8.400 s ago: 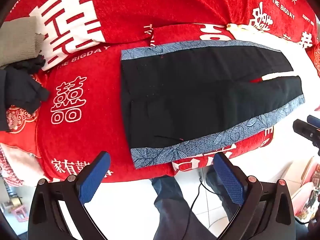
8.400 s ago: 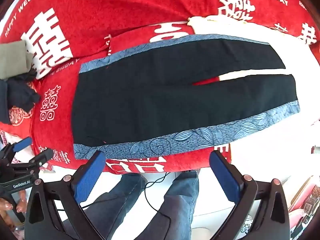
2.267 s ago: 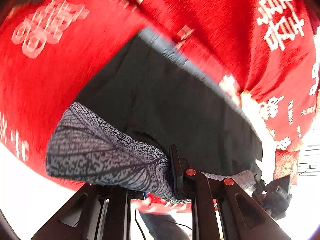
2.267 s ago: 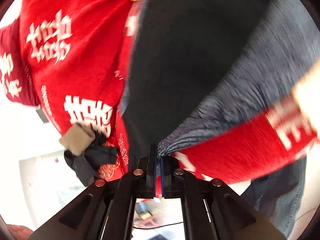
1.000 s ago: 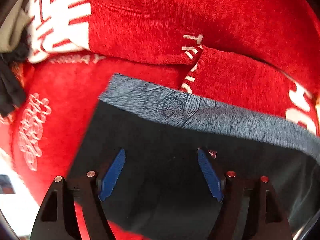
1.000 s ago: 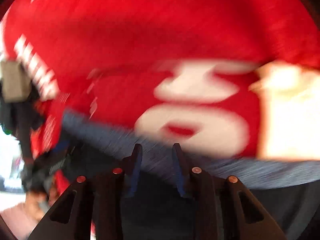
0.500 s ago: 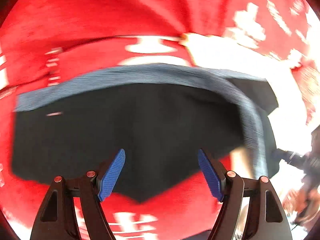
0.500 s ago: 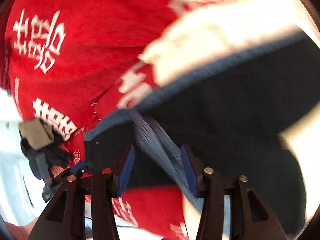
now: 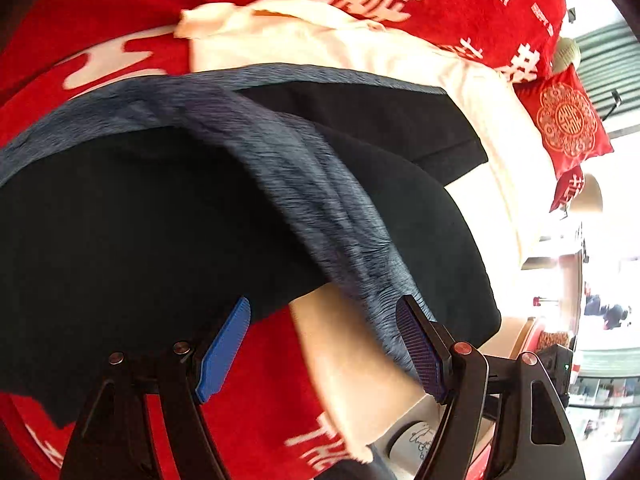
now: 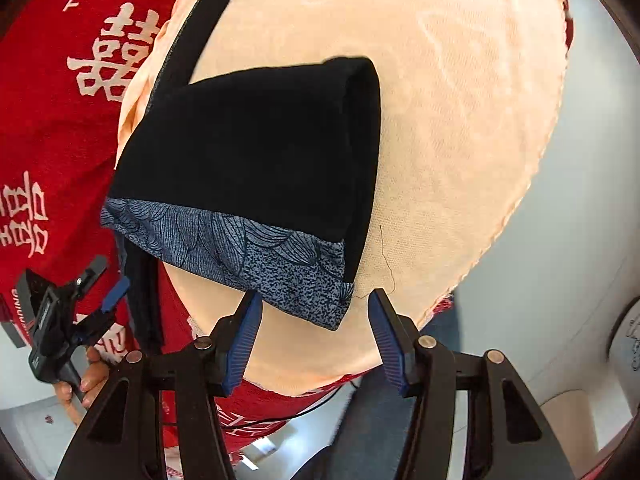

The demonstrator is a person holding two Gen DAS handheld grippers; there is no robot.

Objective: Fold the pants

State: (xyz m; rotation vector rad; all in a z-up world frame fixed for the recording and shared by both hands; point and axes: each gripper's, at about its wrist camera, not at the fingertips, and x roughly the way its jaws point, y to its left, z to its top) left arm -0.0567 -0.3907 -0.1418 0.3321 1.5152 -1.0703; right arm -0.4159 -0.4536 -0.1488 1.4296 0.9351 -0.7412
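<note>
The black pants [image 9: 120,220] with a blue-grey patterned side stripe [image 9: 320,200] lie folded lengthwise on the red blanket [image 9: 260,400]. My left gripper [image 9: 322,350] hovers open over their near edge, its right pad beside the stripe and nothing pinched. In the right wrist view the leg ends [image 10: 260,140] rest on a cream cloth [image 10: 460,120]. My right gripper [image 10: 316,340] hangs just before the patterned hem corner [image 10: 320,292]. Its jaws are opening, and the pads do not press on the cloth. The left gripper [image 10: 80,312] shows at far left, held by a hand.
The red blanket [image 10: 60,100] with white characters covers the surface. A red embroidered cushion [image 9: 568,120] sits at the far right. The person's jeans [image 10: 380,420] and a thin black cable [image 10: 312,408] are below the near edge. A white object [image 9: 416,440] lies by the edge.
Both views have swept from the waist end along the pants toward the leg ends. The right jaws have widened. The left jaws stay as wide as before.
</note>
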